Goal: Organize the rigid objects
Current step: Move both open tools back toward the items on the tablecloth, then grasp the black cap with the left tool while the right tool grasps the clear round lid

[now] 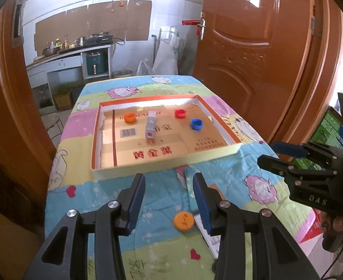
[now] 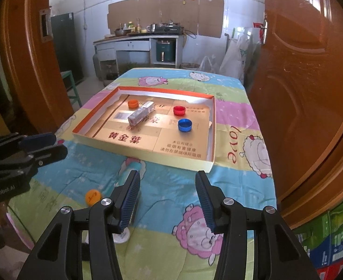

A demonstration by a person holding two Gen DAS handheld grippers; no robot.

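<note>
Caps: three sit in the box (image 1: 234, 150), one orange cap (image 1: 129, 117), one red cap (image 1: 180, 113), one blue cap (image 1: 196, 124). One small pack (image 1: 150, 127) lies between them. A fourth cap (image 1: 183, 221) lies outside on the surface (image 1: 162, 198). Left gripper (image 1: 169, 201) and right gripper (image 2: 169, 200) are both spread, pinching nothing.

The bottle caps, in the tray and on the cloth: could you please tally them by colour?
Orange: 2, an orange cap in the tray and an orange cap on the cloth
Red: 1, the red cap
Blue: 1, the blue cap
Total: 4
</note>
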